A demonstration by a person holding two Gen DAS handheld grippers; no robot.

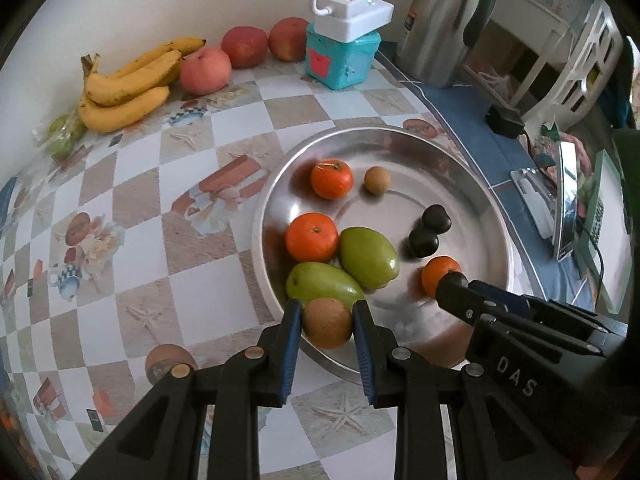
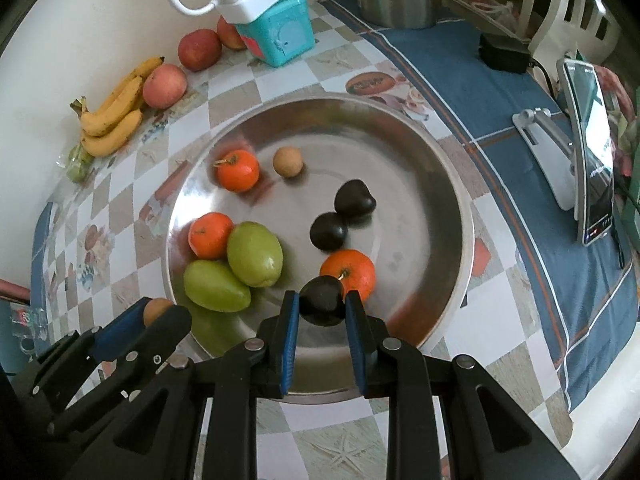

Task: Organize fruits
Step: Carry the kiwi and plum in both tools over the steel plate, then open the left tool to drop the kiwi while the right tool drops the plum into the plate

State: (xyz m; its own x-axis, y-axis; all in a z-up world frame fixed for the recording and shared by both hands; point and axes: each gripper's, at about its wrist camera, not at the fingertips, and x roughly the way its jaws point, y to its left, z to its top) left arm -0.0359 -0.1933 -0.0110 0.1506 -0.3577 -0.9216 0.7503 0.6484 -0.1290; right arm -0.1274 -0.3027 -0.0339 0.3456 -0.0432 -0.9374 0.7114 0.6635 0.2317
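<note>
The right gripper point(image 2: 322, 307) clamps a dark fruit point(image 2: 322, 305) above the metal tray's point(image 2: 432, 184) near edge, beside an orange point(image 2: 352, 270).

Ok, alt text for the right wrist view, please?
The right gripper holds a dark round fruit above a steel bowl containing oranges, green fruits and dark fruits. The left gripper holds a small brown fruit alongside.

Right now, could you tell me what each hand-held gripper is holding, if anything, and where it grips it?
The left hand-held gripper pinches a small tan-brown fruit by its sides. The right hand-held gripper pinches a small dark fruit by its sides.
</note>
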